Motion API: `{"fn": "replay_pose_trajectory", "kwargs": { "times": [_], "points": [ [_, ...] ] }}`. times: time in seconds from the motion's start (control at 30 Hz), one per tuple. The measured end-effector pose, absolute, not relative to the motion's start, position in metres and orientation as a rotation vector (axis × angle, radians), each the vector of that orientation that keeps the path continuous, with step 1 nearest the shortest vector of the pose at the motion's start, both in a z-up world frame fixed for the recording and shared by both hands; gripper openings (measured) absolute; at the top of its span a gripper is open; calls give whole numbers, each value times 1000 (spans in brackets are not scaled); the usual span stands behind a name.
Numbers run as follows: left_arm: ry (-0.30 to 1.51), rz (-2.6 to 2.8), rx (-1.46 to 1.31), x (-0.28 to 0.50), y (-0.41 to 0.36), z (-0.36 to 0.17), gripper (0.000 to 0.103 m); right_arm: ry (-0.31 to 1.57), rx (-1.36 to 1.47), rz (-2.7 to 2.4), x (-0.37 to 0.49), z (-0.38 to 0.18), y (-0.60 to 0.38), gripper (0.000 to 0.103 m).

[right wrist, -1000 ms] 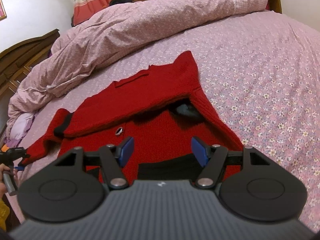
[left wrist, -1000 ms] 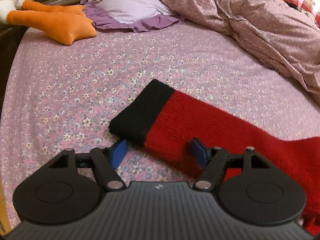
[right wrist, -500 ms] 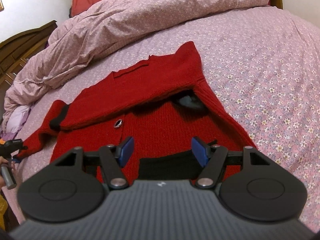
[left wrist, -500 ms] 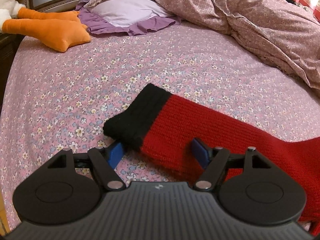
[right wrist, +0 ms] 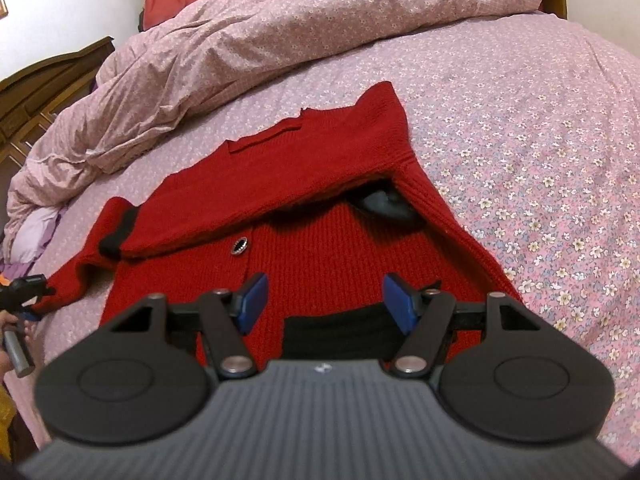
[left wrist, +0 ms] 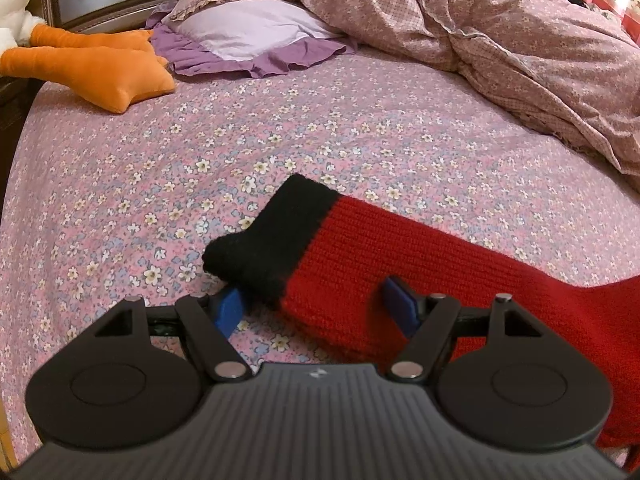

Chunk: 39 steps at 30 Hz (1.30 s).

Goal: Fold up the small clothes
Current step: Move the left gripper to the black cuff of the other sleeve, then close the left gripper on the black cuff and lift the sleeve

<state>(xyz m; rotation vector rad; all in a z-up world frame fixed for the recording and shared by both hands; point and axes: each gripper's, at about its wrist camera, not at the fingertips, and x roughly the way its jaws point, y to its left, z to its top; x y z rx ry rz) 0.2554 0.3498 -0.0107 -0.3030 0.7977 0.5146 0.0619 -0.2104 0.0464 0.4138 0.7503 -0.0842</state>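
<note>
The left tongs [left wrist: 316, 310] are standing open around a sleeve [left wrist: 400, 264] of the red cardigan [right wrist: 320, 216], gripping nothing. The right tongs [right wrist: 324, 300] are hovering open over its black hem [right wrist: 332, 330]. The cardigan is lying partly folded on the bed [right wrist: 520, 120]. The left blue pad appears to be sliding under the black cuff [left wrist: 276, 240]; closing now might pinch the sheet too. The duvet [right wrist: 280, 32] is lying beyond. A dark shape under the folded sleeve is hard to identify.

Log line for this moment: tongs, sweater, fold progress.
left tongs: open, straddling black cuff | right tongs: open over hem | red sweater: one sleeve folded across | bed
</note>
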Motion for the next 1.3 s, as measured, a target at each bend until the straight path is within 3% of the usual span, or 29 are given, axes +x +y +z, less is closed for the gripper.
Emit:
{"fn": "replay_pose_trajectory", "kwargs": {
  "times": [0.27, 0.6, 0.7, 0.8, 0.87, 1.3],
  "points": [
    [828, 480, -281, 262, 350, -14, 88, 739, 425, -68, 61, 49, -208, 67],
    [842, 500, -285, 266, 348, -11, 88, 728, 452, -68, 54, 47, -212, 67],
    [805, 488, -260, 261, 344, -9, 70, 731, 456, -72, 52, 46, -213, 67],
    [775, 485, -273, 257, 344, -5, 44, 733, 461, -76, 52, 45, -214, 67],
    [744, 491, -275, 253, 347, 2, 16, 733, 463, -76, 52, 45, -214, 67],
    [442, 371, -224, 226, 334, 104, 12, 717, 480, -52, 48, 47, -211, 67]
  ]
}}
